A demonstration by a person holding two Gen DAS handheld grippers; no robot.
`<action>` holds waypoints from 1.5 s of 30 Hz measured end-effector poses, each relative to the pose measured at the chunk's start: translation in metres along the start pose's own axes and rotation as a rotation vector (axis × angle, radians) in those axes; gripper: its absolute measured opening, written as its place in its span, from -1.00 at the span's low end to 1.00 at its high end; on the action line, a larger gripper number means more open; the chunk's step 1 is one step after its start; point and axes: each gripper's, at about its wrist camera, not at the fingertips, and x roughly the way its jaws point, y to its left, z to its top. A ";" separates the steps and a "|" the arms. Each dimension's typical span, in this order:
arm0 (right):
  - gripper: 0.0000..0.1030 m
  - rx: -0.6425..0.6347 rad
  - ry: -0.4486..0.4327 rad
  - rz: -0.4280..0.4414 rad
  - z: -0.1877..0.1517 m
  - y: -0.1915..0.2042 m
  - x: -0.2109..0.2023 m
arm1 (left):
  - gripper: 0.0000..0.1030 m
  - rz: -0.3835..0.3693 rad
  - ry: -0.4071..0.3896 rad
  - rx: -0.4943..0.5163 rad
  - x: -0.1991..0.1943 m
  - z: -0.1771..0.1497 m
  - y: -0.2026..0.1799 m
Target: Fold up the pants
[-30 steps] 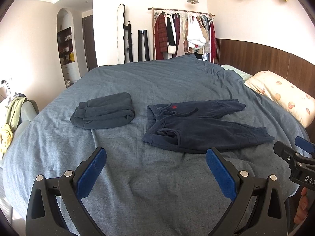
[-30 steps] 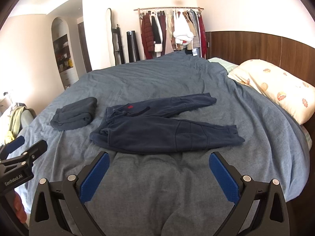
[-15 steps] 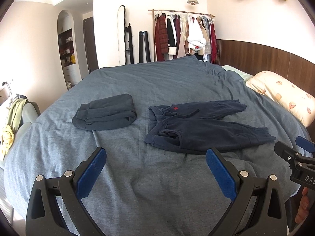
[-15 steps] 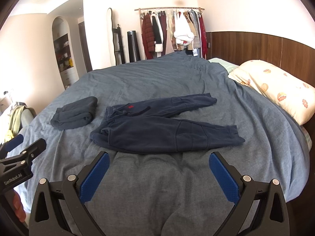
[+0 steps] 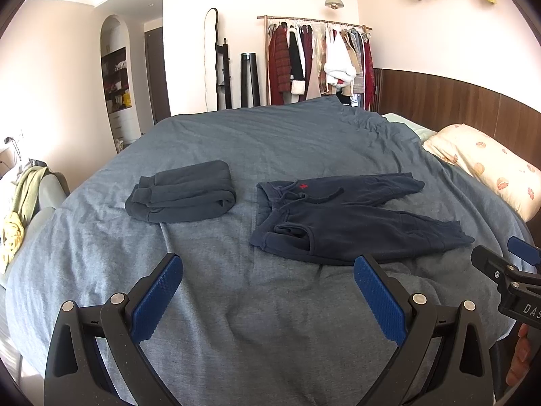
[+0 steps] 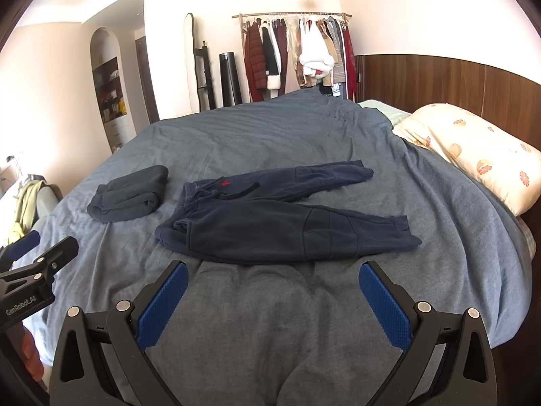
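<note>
The left gripper [image 5: 267,297] is seen with its blue-padded fingers [image 5: 157,299] spread wide; nothing is held between them and nothing is touched. It is poised above the bed [image 5: 236,321] near its front edge. The right gripper [image 6: 270,301] is likewise spread wide and empty, its blue pads [image 6: 383,306] held over the duvet close to the same front edge. Each gripper is caught at the margin of the other's view, the left one at the left of the right wrist view and the right one at the right of the left wrist view.

Just beyond the fingertips, the navy pants [image 6: 270,223] are laid flat on the bed, toward the front and roughly midway between its left and right sides. Their long axis is run across the bed: the waistband with its drawstring is pointed toward the left side, the cuffs toward the right side and the pillow [image 6: 473,149]. The legs are splayed apart, the farther one angled toward the back.

To the left of the waistband, apart from it, a folded dark garment [image 5: 182,196] is set on the bed. A clothes rack [image 5: 314,61] is seen against the far wall.
</note>
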 end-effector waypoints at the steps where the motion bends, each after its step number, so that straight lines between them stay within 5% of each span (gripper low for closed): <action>1: 0.99 -0.001 0.000 0.000 0.000 0.000 0.000 | 1.00 0.000 -0.001 -0.001 0.000 0.000 0.000; 21: 0.99 -0.024 0.032 0.005 -0.001 0.011 0.013 | 1.00 0.010 0.033 -0.030 0.014 -0.006 0.015; 45: 0.99 0.016 0.167 0.042 -0.003 0.015 0.120 | 1.00 0.055 0.156 0.002 0.128 -0.005 0.019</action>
